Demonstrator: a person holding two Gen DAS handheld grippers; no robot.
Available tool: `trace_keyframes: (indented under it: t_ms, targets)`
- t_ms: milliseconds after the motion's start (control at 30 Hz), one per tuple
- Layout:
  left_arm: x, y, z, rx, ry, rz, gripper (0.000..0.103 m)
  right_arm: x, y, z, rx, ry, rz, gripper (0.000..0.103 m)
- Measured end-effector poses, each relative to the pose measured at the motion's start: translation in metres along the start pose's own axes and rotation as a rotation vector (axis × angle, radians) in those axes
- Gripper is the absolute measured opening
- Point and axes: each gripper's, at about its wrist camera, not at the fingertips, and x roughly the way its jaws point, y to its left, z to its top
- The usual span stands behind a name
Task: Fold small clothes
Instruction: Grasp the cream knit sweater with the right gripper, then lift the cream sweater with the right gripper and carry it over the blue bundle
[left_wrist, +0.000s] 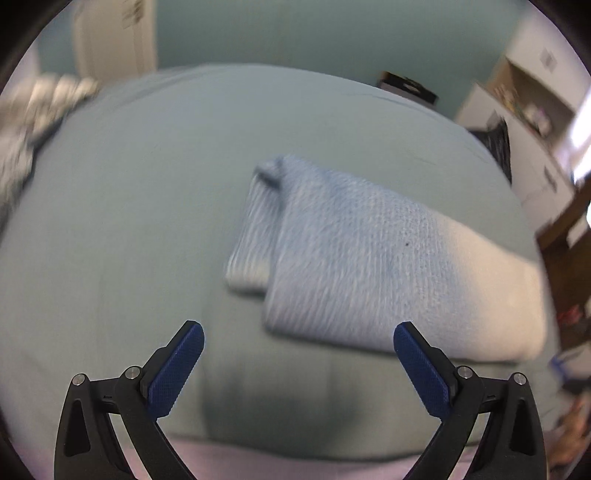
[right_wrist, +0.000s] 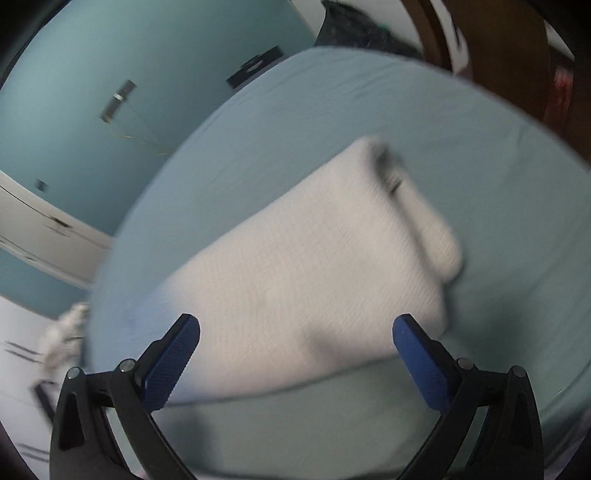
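Two grippers, left gripper (left_wrist: 298, 341) and right gripper (right_wrist: 296, 334), hover with fingers spread wide and holding nothing. The pale blue knit garment (left_wrist: 354, 254) lies folded on the bed (left_wrist: 129, 221), apparently laid flat for a further fold. A patterned cloth heap (left_wrist: 40, 107), blurred, sits well apart; nothing blocks the approach.
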Motion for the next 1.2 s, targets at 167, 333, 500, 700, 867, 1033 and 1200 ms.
trace_keyframes:
  t_ms: [167, 333, 500, 700, 867, 1033, 1200]
  targets:
    - [0.013, 0.028, -0.017, -0.241, 0.106, -0.123, 0.103, -0.009, -0.031, -0.007, 0.180, 0.020, 0.062, 0.102]
    - [0.045, 0.030, -0.028, -0.269, 0.203, -0.100, 0.103, 0.003, -0.068, -0.005, 0.386, 0.030, 0.033, 0.102]
    - [0.061, 0.012, -0.025, -0.164, 0.206, -0.015, 0.103, 0.022, -0.099, -0.007, 0.556, 0.061, 0.027, 0.102]
    - [0.077, -0.001, -0.017, -0.108, 0.205, 0.058, 0.103, 0.044, -0.094, -0.004, 0.601, 0.080, 0.059, 0.102]
    - [0.091, -0.003, -0.005, -0.109, 0.210, 0.058, 0.103, 0.062, -0.094, -0.012, 0.653, 0.089, 0.157, 0.102]
    - [0.098, -0.003, 0.006, -0.116, 0.212, 0.046, 0.103, 0.062, -0.090, -0.002, 0.664, -0.003, 0.207, 0.102]
    - [0.098, -0.001, 0.017, -0.104, 0.204, 0.054, 0.103, 0.056, -0.090, 0.000, 0.688, -0.059, 0.218, 0.102]
